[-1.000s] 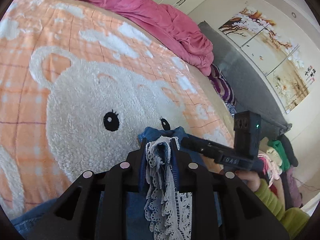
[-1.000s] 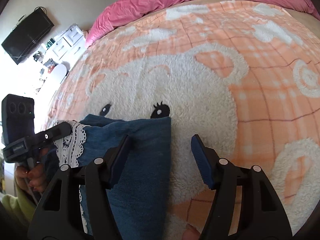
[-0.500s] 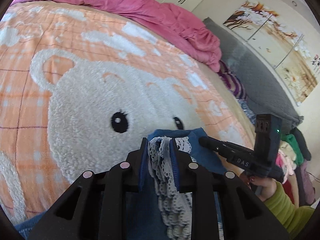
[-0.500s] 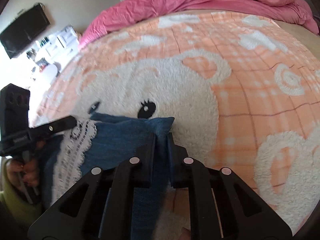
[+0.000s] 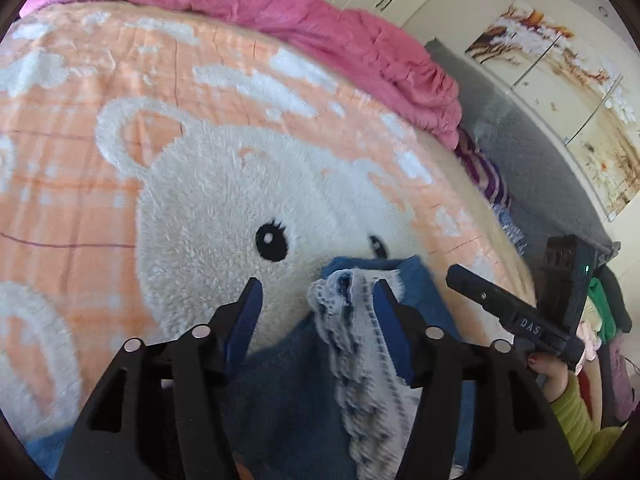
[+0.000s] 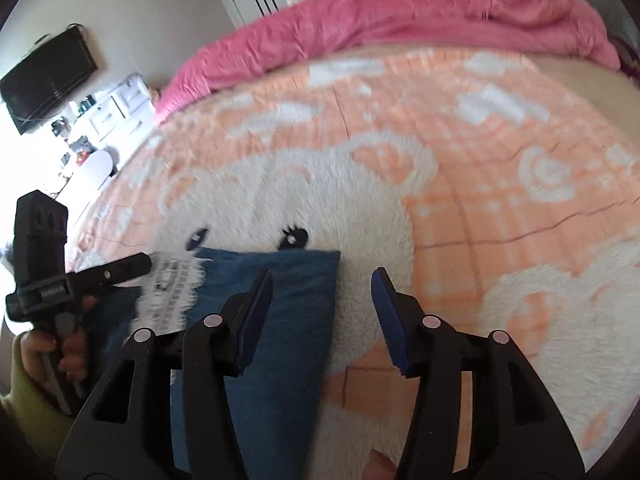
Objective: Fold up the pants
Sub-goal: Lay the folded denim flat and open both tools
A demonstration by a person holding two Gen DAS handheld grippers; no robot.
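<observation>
Blue denim pants [image 5: 288,400] with a white lace trim [image 5: 352,320] lie folded on the bear blanket [image 5: 200,200]. My left gripper [image 5: 316,308] is opening; the lace hangs loose between its jaws, against the right finger, and no pad presses on it. In the right wrist view the pants [image 6: 288,280] lie flat with their far edge below the bear's eyes. My right gripper [image 6: 322,300] is also opening just above the pants' right edge, holding nothing. The lace [image 6: 172,284] lies at the left, by the left gripper's tip [image 6: 136,264].
A pink duvet [image 5: 320,12] is bunched along the far side of the bed. A grey padded headboard [image 5: 520,140] and a pile of clothes [image 5: 600,308] are at the right. A wall television [image 6: 48,76] and a white dresser [image 6: 112,108] stand beyond the bed's left side.
Half a second ago both grippers were shut on the pants' far edge. Both have since let go and stand open, and the right gripper has drawn back and up.
</observation>
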